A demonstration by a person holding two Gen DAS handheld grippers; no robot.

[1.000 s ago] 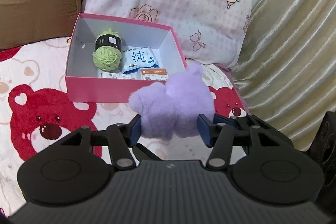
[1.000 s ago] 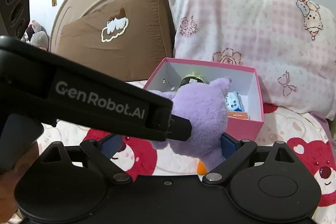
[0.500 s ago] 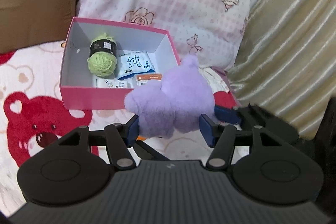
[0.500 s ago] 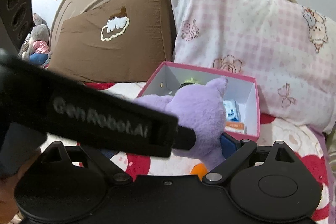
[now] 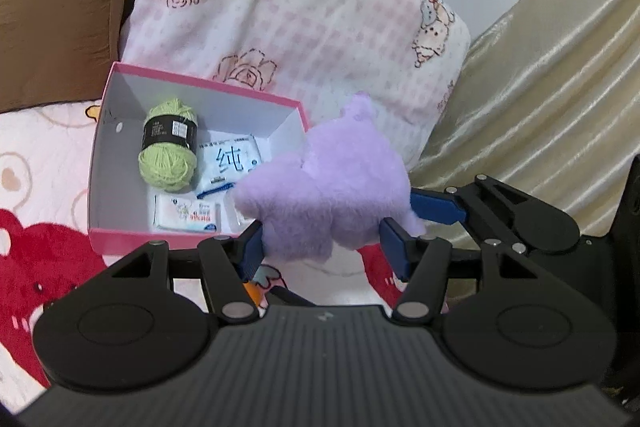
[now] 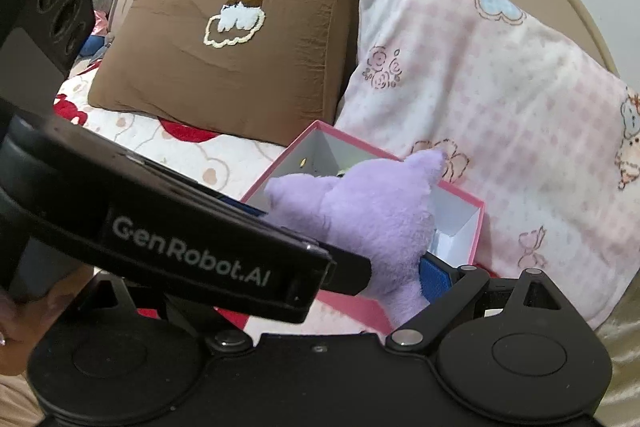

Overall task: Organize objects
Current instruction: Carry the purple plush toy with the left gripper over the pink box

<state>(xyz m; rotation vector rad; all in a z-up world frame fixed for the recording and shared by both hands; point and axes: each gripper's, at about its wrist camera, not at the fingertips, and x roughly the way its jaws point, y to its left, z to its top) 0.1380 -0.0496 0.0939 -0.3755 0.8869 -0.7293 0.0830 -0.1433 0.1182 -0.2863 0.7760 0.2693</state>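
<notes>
In the left wrist view, the left gripper is clamping the purple plush toy between its blue pads, holding it just above the near right corner of the pink box. Green yarn, a wipes pack and a small packet are lying inside the box.

In the right wrist view, the right gripper is gripping the same toy too; one blue pad is pressing against it, the other sitting hidden behind the left gripper's body. A brown pillow and a pink pillow are leaning behind the box.
</notes>
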